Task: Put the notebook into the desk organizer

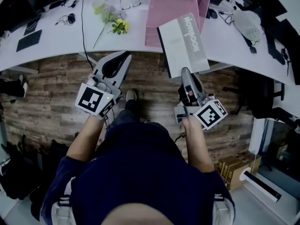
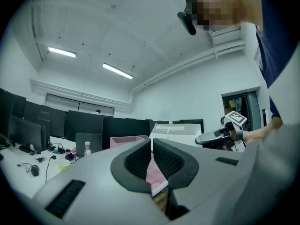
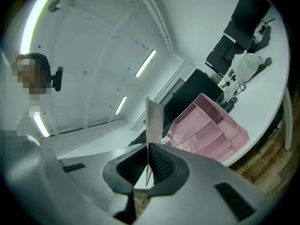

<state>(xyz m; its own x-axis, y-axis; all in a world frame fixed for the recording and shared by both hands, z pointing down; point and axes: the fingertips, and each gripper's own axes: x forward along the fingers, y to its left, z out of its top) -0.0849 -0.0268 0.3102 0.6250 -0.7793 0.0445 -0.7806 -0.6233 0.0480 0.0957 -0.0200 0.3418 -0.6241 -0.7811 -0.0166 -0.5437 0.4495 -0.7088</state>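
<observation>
Notebook [image 1: 183,43] sits at upper centre-right of the head view, off the desk [image 1: 51,43] and out in front of its near edge, with its top corner overlapping the lower right corner of the pink organizer [image 1: 168,3] at top centre. The right gripper [image 1: 186,72] has it by the bottom edge. In the right gripper view its jaws are pressed tight on the thin cover, and the book stands edge-on straight up from them. The left gripper [image 1: 125,55], at centre left, carries nothing. Its pads are all but together with only a sliver of gap, and only the scene beyond shows through.

The step in hand looks like the carry toward the organizer; the book is not yet in any compartment. Next, the book's free edge probably has to be lined up with one slot between the dividers and fed in straight. The jaws should let go only once the organizer's walls bear the book. The empty left gripper could steady the organizer if it slides.
</observation>
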